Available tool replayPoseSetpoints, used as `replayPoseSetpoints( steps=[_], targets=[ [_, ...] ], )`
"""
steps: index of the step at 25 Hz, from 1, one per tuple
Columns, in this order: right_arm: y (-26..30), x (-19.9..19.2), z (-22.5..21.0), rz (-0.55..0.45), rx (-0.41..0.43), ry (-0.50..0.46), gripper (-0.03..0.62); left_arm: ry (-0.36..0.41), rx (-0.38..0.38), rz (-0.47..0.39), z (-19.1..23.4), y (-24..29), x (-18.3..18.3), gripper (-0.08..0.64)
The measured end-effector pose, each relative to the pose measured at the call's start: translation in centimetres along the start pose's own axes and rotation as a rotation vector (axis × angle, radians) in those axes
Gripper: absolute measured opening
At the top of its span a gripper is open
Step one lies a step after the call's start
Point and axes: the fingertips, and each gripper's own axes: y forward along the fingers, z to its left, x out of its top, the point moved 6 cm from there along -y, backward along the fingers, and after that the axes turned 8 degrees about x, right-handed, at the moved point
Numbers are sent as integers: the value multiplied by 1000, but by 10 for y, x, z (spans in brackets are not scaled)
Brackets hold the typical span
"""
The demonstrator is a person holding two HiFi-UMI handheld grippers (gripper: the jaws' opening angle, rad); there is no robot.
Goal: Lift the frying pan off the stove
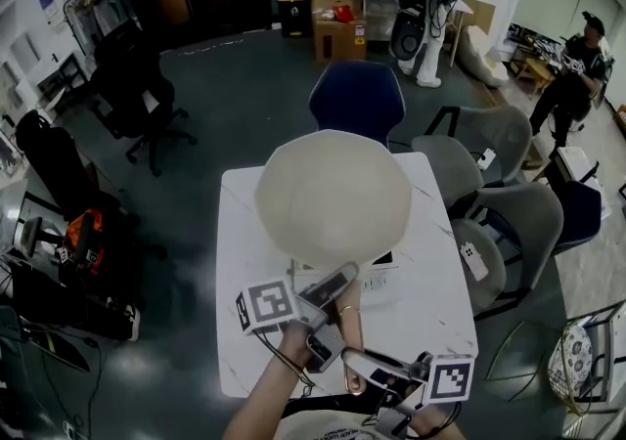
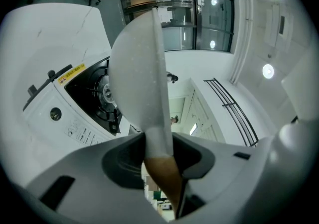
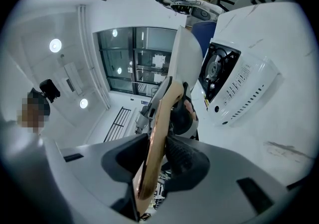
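Currently, step in hand: the lift itself. The frying pan (image 1: 333,196) hangs directly above the stove (image 3: 244,88) and apart from it, with the black burner showing uncovered in the left gripper view, so the task reads as nearly done. The handle (image 1: 348,326) runs back from the stove toward the person and carries the whole load. The left gripper (image 2: 158,144) is clamped on its pale neck, on the end nearer the stove. The right gripper (image 3: 158,141) is clamped on the brown grip behind it. Each pair of jaws stands only as far apart as the handle is thick. Next move, as judged: a level rise or a carry away from the stove, both clamps firm, since the pan's weight sits well ahead of them and would tend to dip the far rim.

Materials, by size:
- Table (image 1: 240,233) under the stove: white, marble-look slab with faint grey veining and squared corners.
- Pan: round, shallow, cream, matt and finely speckled, thin when seen edge-on.
- Stove: boxy white housing, dark round burner recess, a row of small printed controls, one yellow label.
- Handle: flat, slim, wood-toned with a slight sheen.
- Grippers: moulded grey shells, a dark ribbed pad visible on the right one, black-and-white marker cubes.
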Motion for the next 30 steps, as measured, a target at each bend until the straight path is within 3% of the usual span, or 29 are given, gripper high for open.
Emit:
replayPoseSetpoints(
  steps=[30],
  targets=[
    [-2, -4, 4, -11, -10, 10, 128, -16, -1, 28, 1, -1, -5, 161]
  ],
)
